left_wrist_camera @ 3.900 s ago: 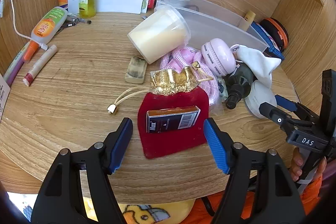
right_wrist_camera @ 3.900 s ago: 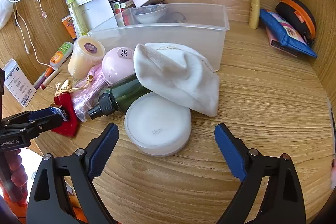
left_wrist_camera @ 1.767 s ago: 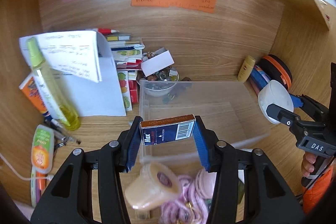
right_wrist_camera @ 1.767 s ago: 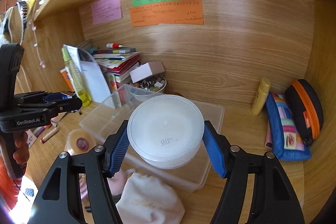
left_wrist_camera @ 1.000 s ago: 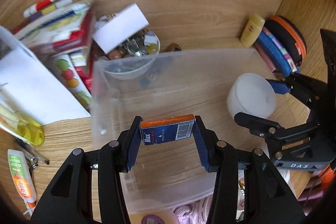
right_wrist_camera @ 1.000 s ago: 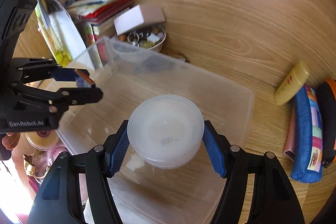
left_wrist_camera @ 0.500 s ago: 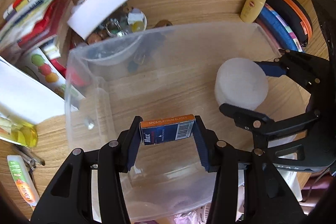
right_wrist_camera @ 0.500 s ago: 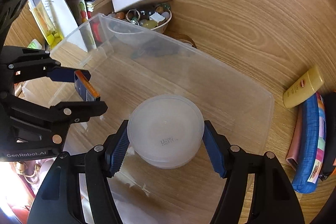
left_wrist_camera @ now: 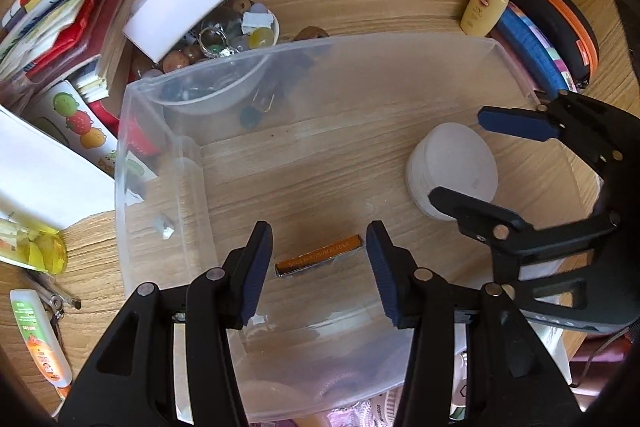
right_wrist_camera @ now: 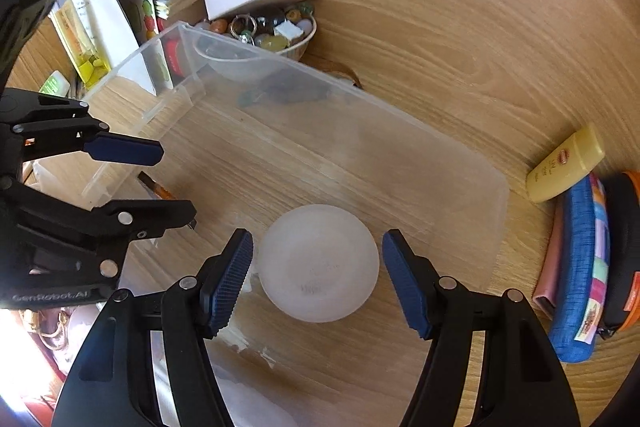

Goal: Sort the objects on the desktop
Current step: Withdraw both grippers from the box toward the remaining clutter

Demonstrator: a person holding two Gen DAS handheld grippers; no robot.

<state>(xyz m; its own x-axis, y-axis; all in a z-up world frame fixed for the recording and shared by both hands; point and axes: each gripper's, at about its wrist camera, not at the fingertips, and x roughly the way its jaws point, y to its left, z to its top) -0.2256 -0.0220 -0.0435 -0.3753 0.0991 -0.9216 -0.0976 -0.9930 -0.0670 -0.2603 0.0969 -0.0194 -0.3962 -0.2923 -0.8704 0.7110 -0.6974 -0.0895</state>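
Observation:
A clear plastic bin (left_wrist_camera: pixel 120 167) stands on the wooden desk. A small box of blades (left_wrist_camera: pixel 320 257) with an orange edge lies on the bin floor, below my left gripper (left_wrist_camera: pixel 318 227), whose blue fingers stand open on either side of it without touching. In the right wrist view a white round jar (right_wrist_camera: pixel 318 263) rests on the bin floor, slightly blurred. My right gripper (right_wrist_camera: pixel 317 233) hangs open above the jar, with a thin gap at each pad. The left gripper (right_wrist_camera: pixel 176 183) also shows at the left of that view.
Behind the bin are a bowl of trinkets (left_wrist_camera: pixel 240 27) with a white box (left_wrist_camera: pixel 184 11) on it, and stacked books (left_wrist_camera: pixel 60 19). A yellow tube (left_wrist_camera: pixel 486 3), a blue pouch (left_wrist_camera: pixel 528 47) and an orange-rimmed case (left_wrist_camera: pixel 560 27) lie at the right. Paper and bottles crowd the left.
Both grippers have tipped down over the bin. The blade box has left the left pads and the white jar the right pads; both now lie on the bin floor.

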